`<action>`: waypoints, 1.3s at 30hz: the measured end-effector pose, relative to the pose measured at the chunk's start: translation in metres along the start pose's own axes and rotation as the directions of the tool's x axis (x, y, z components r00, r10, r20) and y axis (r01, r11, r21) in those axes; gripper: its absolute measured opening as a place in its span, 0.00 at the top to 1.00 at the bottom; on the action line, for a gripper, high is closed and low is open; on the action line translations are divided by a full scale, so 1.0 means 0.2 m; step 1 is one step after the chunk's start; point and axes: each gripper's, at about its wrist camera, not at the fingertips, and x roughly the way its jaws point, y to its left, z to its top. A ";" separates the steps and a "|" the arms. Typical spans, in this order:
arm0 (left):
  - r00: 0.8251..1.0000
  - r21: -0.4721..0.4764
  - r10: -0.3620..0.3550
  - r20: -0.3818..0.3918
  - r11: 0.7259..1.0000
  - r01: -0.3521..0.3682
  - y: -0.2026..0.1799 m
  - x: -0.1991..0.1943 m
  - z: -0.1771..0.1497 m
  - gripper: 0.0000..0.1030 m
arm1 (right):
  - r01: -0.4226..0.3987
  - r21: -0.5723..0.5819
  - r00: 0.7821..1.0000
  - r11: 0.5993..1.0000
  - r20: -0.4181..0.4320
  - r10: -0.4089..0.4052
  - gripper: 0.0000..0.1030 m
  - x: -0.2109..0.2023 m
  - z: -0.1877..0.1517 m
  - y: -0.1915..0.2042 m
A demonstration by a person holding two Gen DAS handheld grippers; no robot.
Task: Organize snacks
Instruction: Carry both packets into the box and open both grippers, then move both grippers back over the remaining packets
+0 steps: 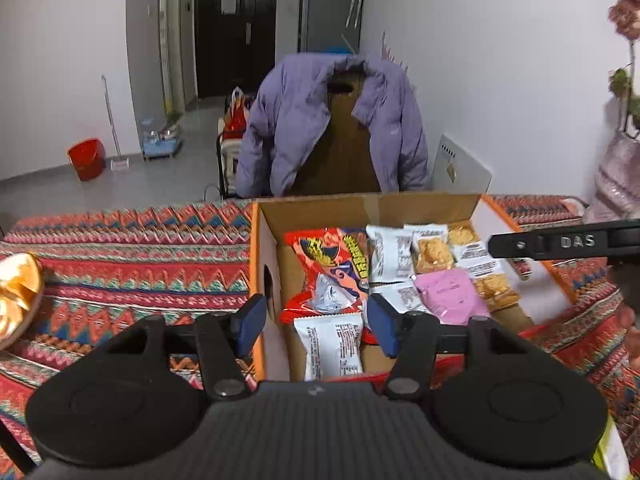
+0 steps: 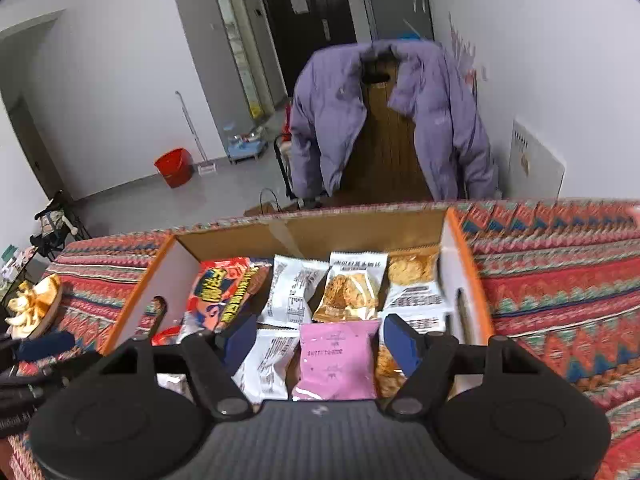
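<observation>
Hovering wide open and empty, the left gripper (image 1: 316, 320) and right gripper (image 2: 320, 340) overlook a box (image 2: 450, 280) already nearly filled with snack packets (image 2: 338, 354).

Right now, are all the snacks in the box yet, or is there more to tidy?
Mostly done, it looks like. The cardboard box already holds the red packet, white packets and the pink packet. Nothing is in hand: the left gripper and right gripper hover open above the box. No loose snacks show on the patterned cloth.
</observation>
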 end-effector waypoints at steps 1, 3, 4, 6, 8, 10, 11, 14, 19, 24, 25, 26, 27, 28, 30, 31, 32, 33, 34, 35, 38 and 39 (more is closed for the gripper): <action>1.000 0.002 0.000 0.012 1.000 0.000 0.00 -0.06 0.00 0.43 | 0.003 -0.013 1.000 1.000 0.015 -0.003 0.31 -0.07 -0.01 0.00; 0.999 0.007 -0.009 0.044 1.000 0.009 0.00 -0.19 -0.02 0.39 | 0.008 -0.046 0.999 0.999 0.044 -0.006 0.23 -0.21 -0.03 0.00; 0.998 0.002 -0.014 0.057 1.000 0.014 -0.01 -0.24 -0.03 0.37 | 0.009 -0.066 0.998 0.998 0.056 -0.006 0.20 -0.27 -0.04 0.01; 0.997 -0.010 -0.028 0.072 1.000 0.029 -0.01 -0.37 -0.07 0.37 | 0.016 -0.103 0.997 0.995 0.073 -0.008 0.20 -0.40 -0.08 0.01; 0.995 -0.018 -0.044 0.087 0.999 0.046 -0.01 -0.49 -0.12 0.35 | 0.013 -0.135 0.996 0.991 0.090 -0.001 0.20 -0.53 -0.14 0.03; 0.993 -0.011 -0.049 0.109 0.999 0.050 -0.02 -0.61 -0.17 0.29 | 0.009 -0.172 0.994 0.985 0.110 0.010 0.18 -0.67 -0.21 0.05; 0.991 -0.001 -0.043 0.128 0.999 0.044 -0.04 -0.68 -0.21 0.28 | 0.008 -0.189 0.992 0.982 0.125 0.015 0.18 -0.74 -0.25 0.06; 0.982 0.041 -0.019 0.188 0.999 0.012 -0.07 -0.86 -0.33 0.21 | 0.008 -0.230 0.981 0.973 0.191 0.037 0.11 -0.96 -0.39 0.09; 0.957 0.064 0.034 0.289 0.996 -0.054 -0.13 -1.16 -0.64 0.14 | -0.002 -0.278 0.952 0.961 0.292 0.086 0.05 -1.29 -0.71 0.12; 0.918 0.019 0.084 0.387 0.995 -0.099 -0.20 -1.40 -0.97 0.02 | 0.024 -0.310 0.940 0.950 0.330 0.084 0.00 -1.52 -1.00 0.13; 0.915 0.002 0.092 0.393 0.995 -0.101 -0.21 -1.44 -1.03 0.01 | 0.026 -0.310 0.938 0.950 0.336 0.084 0.00 -1.56 -1.08 0.13; 0.917 -0.012 0.095 0.387 0.995 -0.098 -0.22 -1.47 -1.09 0.00 | 0.027 -0.303 0.937 0.953 0.340 0.081 0.00 -1.59 -1.14 0.13; 0.924 -0.019 0.097 0.370 0.995 -0.096 -0.24 -1.49 -1.15 0.00 | 0.029 -0.295 0.936 0.955 0.344 0.077 0.00 -1.61 -1.20 0.13; 0.930 -0.022 0.095 0.356 0.995 -0.093 -0.25 -1.50 -1.20 0.00 | 0.036 -0.284 0.936 0.958 0.346 0.068 0.00 -1.64 -1.28 0.12; 0.937 -0.031 0.095 0.335 0.995 -0.090 -0.27 -1.53 -1.33 0.00 | 0.060 -0.279 0.934 0.958 0.355 0.045 0.00 -1.66 -1.44 0.12; 0.939 -0.025 0.091 0.330 0.996 -0.087 -0.29 -1.54 -1.38 0.00 | 0.079 -0.283 0.935 0.956 0.353 0.027 0.00 -1.66 -1.51 0.11; 0.940 -0.015 0.088 0.329 0.996 -0.088 -0.30 -1.55 -1.44 0.00 | 0.101 -0.289 0.939 0.952 0.345 0.006 0.00 -1.65 -1.58 0.12; 0.941 -0.008 0.092 0.327 0.995 -0.095 -0.31 -1.55 -1.48 0.00 | 0.114 -0.302 0.943 0.946 0.332 -0.008 0.00 -1.63 -1.64 0.12; 0.942 -0.002 0.099 0.322 0.995 -0.104 -0.31 -1.56 -1.51 0.00 | 0.123 -0.318 0.950 0.940 0.313 -0.018 0.00 -1.62 -1.70 0.12; 0.943 0.002 0.108 0.316 0.993 -0.114 -0.31 -1.56 -1.54 0.00 | 0.129 -0.323 0.956 0.938 0.290 -0.031 0.00 -1.61 -1.74 0.13; 0.943 -0.017 0.122 0.311 0.992 -0.122 -0.29 -1.58 -1.57 0.00 | 0.116 -0.284 0.964 0.952 0.263 -0.039 0.00 -1.60 -1.82 0.12; 0.945 -0.027 0.121 0.305 0.993 -0.118 -0.28 -1.57 -1.57 0.00 | 0.100 -0.273 0.965 0.957 0.261 -0.027 0.00 -1.61 -1.83 0.12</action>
